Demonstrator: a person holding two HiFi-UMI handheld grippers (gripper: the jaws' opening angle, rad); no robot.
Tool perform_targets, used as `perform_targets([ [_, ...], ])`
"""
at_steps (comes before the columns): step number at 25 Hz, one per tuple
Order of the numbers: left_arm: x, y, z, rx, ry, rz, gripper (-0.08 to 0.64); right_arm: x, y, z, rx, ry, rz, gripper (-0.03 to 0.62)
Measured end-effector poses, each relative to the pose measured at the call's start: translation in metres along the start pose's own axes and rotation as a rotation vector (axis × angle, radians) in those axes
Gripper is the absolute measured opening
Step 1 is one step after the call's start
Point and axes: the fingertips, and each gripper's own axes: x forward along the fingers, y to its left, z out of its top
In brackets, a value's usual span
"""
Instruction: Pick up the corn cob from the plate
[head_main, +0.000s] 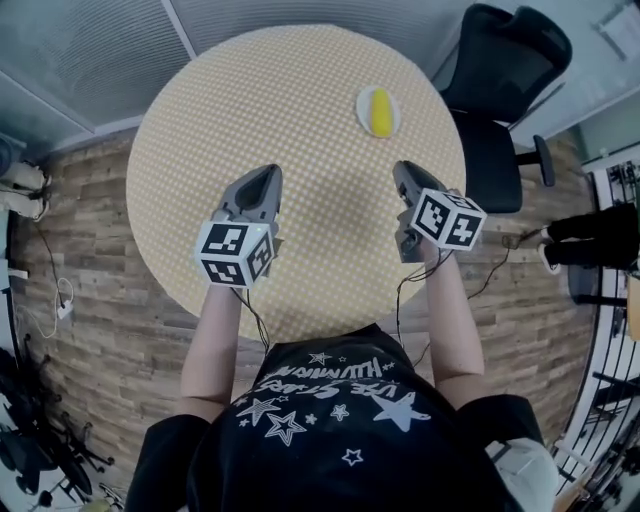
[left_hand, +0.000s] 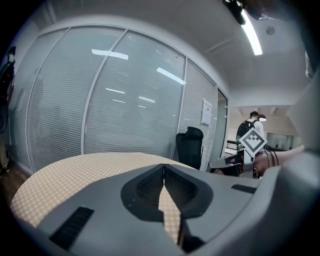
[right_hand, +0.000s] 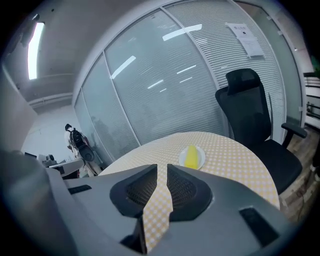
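One overhead, two low across table (head_main: 300, 100)

The corn cob (head_main: 381, 112) was yellow and lay flat on a small white plate (head_main: 363, 102). The plate sat near the far right edge of the round table (head_main: 250, 120).

corn cob (head_main: 381, 112) lies on plate (head_main: 362, 108) on table (head_main: 300, 150).

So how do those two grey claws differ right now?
The right gripper hovers nearer the plate with the corn cob; the left gripper hangs farther off, over the left side of the table. The right gripper's camera sees the corn ahead; the left gripper's shows no corn. Both are shut and empty.
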Motion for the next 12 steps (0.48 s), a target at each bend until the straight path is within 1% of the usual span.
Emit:
perform_targets([
  [2,0.016,-0.002,0.002,0.014,0.009,0.01,0.008,0.012,-0.012,0.015,-0.02,0.015,0.001,0.048],
  [4,0.032,-0.005,0.005,0.021,0.017,0.015,0.008,0.027,-0.023,0.025,-0.021,0.032,0.01,0.065],
  [8,0.061,-0.005,0.013,0.025,0.025,0.016,0.008,0.06,-0.043,0.035,0.019,0.081,0.029,0.153],
  [12,0.081,-0.003,0.015,0.027,0.04,0.03,0.008,0.096,-0.063,0.035,0.074,0.148,0.035,0.211],
])
